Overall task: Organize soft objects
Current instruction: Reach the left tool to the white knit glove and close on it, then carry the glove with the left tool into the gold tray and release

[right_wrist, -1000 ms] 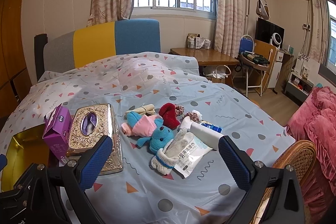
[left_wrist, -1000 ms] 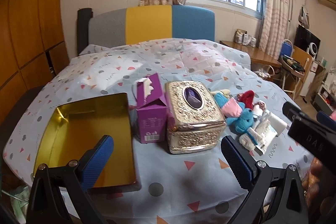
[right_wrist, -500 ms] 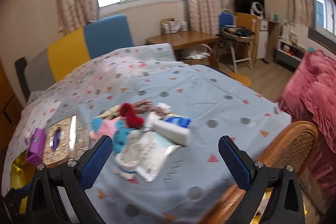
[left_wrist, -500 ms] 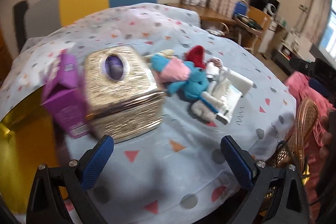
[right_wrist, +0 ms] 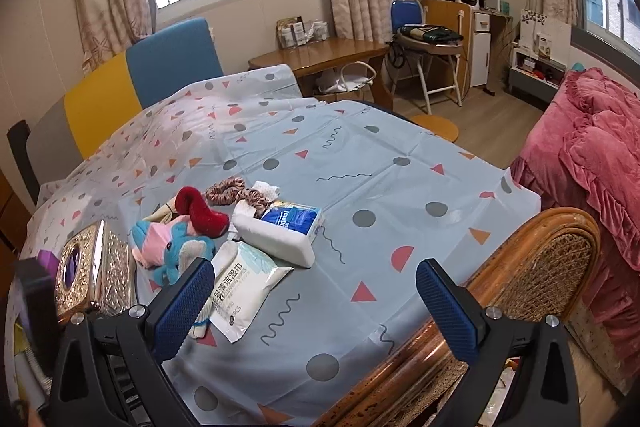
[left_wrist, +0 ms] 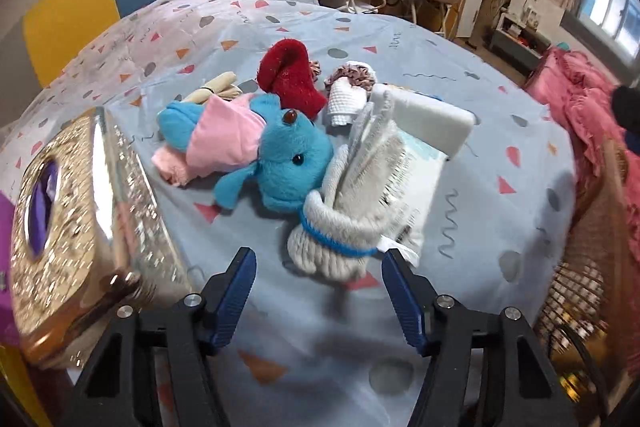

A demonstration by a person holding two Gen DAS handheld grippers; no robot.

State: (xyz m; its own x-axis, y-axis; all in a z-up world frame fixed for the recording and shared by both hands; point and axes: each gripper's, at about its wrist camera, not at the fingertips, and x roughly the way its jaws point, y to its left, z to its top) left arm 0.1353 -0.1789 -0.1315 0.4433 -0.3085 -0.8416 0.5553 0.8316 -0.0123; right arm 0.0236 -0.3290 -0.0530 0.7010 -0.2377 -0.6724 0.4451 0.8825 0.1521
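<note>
between the left gripper's [left_wrist: 316, 291] parted fingers lies a ropey white bundle [left_wrist: 340, 231], perhaps a mop head, against a fuzzy blue plush [left_wrist: 288, 163]. only the right gripper [right_wrist: 316, 301], also agape, shows the woven rattan chair [right_wrist: 532, 267].

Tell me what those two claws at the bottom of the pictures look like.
They look alike. The left claw and the right claw each have two fingers faced with dark blue, finely ribbed pads, set on black angular frames with triangular cut-outs and silver screw heads. No cables or markings show on them.
</note>
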